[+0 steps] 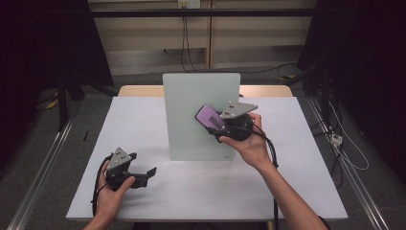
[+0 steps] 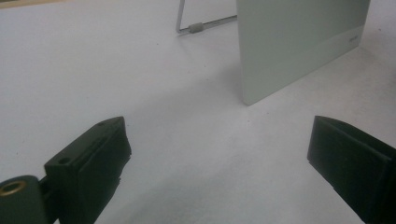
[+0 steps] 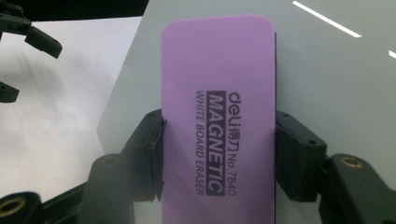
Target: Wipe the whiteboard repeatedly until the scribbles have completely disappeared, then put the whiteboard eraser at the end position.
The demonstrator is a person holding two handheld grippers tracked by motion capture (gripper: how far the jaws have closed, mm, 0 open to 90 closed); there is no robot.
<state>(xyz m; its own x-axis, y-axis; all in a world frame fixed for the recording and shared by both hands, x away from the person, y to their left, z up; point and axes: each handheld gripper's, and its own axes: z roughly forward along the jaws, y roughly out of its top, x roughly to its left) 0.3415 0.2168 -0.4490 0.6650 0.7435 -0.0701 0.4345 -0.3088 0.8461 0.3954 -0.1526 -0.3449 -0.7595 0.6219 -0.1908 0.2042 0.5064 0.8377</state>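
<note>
Dark room, black curtains on both sides, white table point(image 1: 143, 201) in the middle with a small whiteboard point(image 1: 191, 100) standing upright toward the far edge, centred.

High view: right gripper point(image 1: 214, 125) is up at the board's right half, clamped on a purple whiteboard eraser point(image 1: 209, 116). Eraser sits against or just off the board face, can't tell which. Left gripper point(image 1: 146, 175) rests low near the front-left of the table, well apart from the board, nothing in it.

Left gripper view: jaws wide apart over bare tabletop. Board's lower corner point(image 2: 299, 42) ahead, its wire prop leg point(image 2: 196, 27) behind it.

Right gripper view: jaws squeeze the eraser's point(image 3: 217, 93) long sides at roughly mid-length, printed side toward camera, board surface point(image 3: 336, 70) right behind it. Label reads "MAGNETIC WHITE BOARD ERASER".

Likely step: wiping, or parking the eraser on the board. To do it well, keep the felt face flat to the board, press lightly. Board only leans on that wire leg, so hard pushes could tip or slide it; the free left gripper could brace an edge.

Containers: none on the table.
</note>
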